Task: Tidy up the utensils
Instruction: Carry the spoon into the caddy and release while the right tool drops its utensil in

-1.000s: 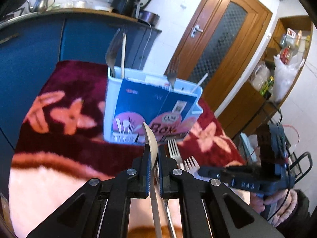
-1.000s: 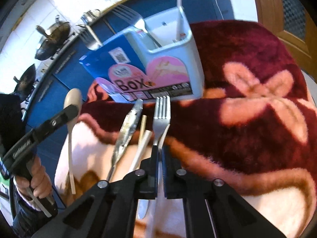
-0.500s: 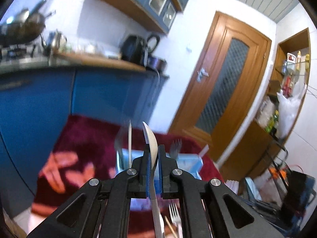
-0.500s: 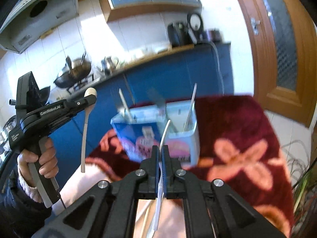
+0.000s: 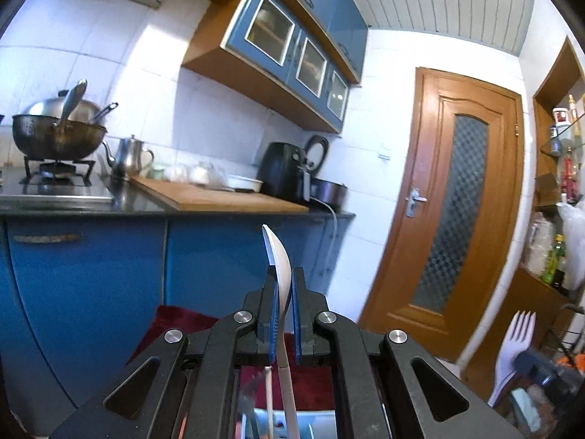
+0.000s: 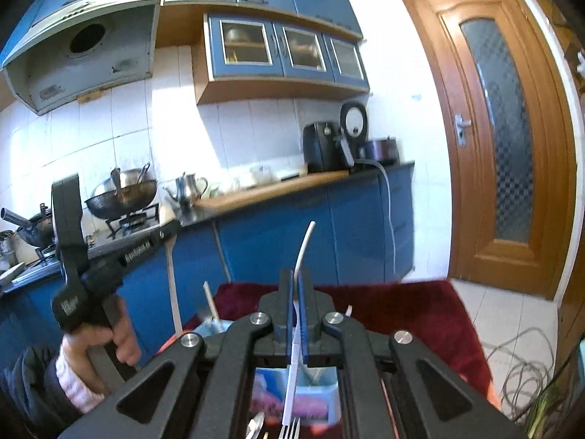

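My left gripper [image 5: 281, 283] is shut on a white plastic spoon [image 5: 278, 267], whose bowl sticks up past the fingertips. My right gripper [image 6: 297, 285] is shut on a white plastic fork [image 6: 305, 245], seen edge-on here. From the left wrist view that fork [image 5: 513, 344] shows its tines at the lower right. The right wrist view has the left gripper [image 6: 164, 236] at the left with the spoon [image 6: 172, 285] hanging from it, held by a person's hand [image 6: 109, 340]. The light blue utensil box [image 6: 314, 398] stands below both grippers on the dark red blanket [image 6: 402, 311], mostly hidden by the gripper arms.
A blue kitchen counter [image 5: 219, 205] runs behind, with a wok [image 5: 55, 135], a kettle [image 5: 128, 157] and a black air fryer [image 5: 281, 172]. A wooden door [image 5: 457, 212] is at the right. Cables [image 6: 526, 369] lie on the floor. A metal fork [image 6: 289, 431] lies below.
Both grippers have risen and tipped up from looking down at the box to nearly level. The box has slid to the bottom of both views. Spoon and fork stay gripped.
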### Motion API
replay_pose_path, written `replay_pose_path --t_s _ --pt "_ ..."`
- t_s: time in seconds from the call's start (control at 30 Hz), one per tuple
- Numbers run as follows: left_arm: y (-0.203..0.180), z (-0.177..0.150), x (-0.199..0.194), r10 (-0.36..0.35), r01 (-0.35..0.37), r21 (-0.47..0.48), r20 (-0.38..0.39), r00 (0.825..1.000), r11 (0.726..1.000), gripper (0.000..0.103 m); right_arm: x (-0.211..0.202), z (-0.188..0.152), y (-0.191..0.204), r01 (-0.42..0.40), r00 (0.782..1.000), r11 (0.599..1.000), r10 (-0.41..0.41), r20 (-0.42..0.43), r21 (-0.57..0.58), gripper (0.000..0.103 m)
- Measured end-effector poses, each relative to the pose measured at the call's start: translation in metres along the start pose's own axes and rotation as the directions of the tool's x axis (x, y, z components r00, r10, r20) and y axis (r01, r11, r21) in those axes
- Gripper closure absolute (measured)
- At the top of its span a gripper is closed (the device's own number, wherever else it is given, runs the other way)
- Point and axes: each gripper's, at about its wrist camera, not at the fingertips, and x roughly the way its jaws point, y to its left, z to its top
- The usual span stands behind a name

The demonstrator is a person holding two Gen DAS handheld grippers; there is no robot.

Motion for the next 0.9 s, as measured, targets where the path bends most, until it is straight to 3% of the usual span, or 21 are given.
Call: replay_pose_path --t_s 0.17,0.37,0.73,0.77,0.83,0.9 --pt "0.002 -0.018 0.02 0.05 -0.05 0.013 0.014 0.999 0.999 0.097 0.02 0.001 0.004 0.05 0.998 0.997 -0.048 0.033 -0.052 0.099" --pt "0.011 -0.038 0.031 0.061 -0.061 -0.005 -0.002 0.998 0.998 0.097 0.041 -0.011 0.006 0.082 0.996 0.99 -0.079 0.03 -0.112 0.099" --pt "0.004 -0.051 0.02 0.007 -0.005 0.046 -0.039 0.999 0.999 0.097 0.06 -0.042 0.003 -0.001 0.991 0.996 -0.011 -0.131 -0.09 0.098" --pt "0.005 -0.051 0.02 -0.01 0.012 0.039 -0.053 0.999 0.999 0.097 0.058 -0.043 0.003 -0.01 0.99 0.997 -0.002 -0.142 -0.079 0.097" --pt "0.005 -0.052 0.019 -0.034 0.036 0.03 -0.083 0.996 0.999 0.097 0.054 -0.043 0.003 -0.022 0.99 0.998 0.012 -0.143 -0.065 0.082" --pt "0.007 -0.054 0.016 -0.051 0.054 0.022 -0.106 0.993 0.998 0.097 0.045 -0.041 0.005 -0.026 0.992 0.998 0.018 -0.128 -0.061 0.076"
